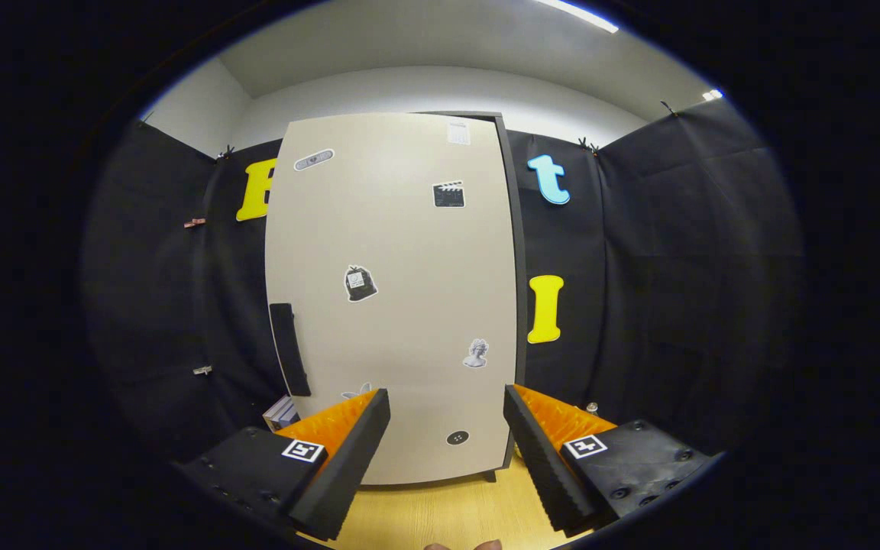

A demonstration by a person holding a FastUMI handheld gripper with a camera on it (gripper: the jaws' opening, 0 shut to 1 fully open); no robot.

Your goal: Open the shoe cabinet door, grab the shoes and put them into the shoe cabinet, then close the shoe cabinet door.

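Left of the claw (446, 428) a small box (281, 412) stood low on the wooden floor (440, 516). Beyond the wide-apart, empty fingers rose the beige cabinet door (394, 305) — closed, stickers on it, dark handle (289, 348) at its left edge.

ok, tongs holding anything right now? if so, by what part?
Nothing held. The tongs are open with only air between the fingers, short of the closed shoe cabinet door; its dark handle is untouched.

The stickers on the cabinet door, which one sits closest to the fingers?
The small dark round sticker low on the cabinet door, seen between the open fingers of the gripper. The bust, bag and clapperboard stickers all sit higher up.
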